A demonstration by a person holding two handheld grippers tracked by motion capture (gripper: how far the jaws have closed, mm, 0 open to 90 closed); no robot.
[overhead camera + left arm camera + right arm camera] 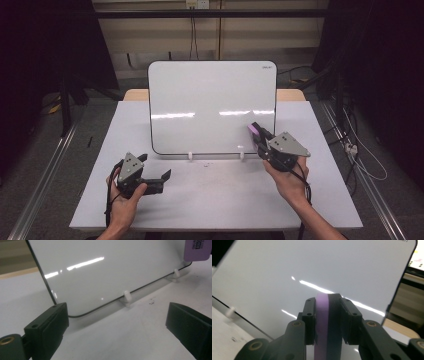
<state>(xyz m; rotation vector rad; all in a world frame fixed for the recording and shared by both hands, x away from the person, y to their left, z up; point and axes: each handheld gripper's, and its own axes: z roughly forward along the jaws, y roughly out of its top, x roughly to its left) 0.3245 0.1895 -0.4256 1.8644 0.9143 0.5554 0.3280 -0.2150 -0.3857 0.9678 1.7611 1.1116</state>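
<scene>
A white board point(212, 105) stands tilted back on the white table point(215, 200), held by two small white clips point(190, 155). My right gripper point(260, 136) is shut on a purple and black eraser point(254, 131) just in front of the board's lower right corner. In the right gripper view the eraser point(327, 322) sits upright between the jaws, close to the board point(312, 270). My left gripper point(156, 166) is open with nothing in it, low over the table in front of the board's lower left corner. The left gripper view has the board point(105, 272) ahead and the eraser point(197, 250) at top right.
A wooden surface point(135, 94) edges out behind the table. Metal rails point(45, 170) run along the floor on both sides, and cables point(360, 150) lie on the right. A few dark specks point(151, 301) lie on the table near the clips.
</scene>
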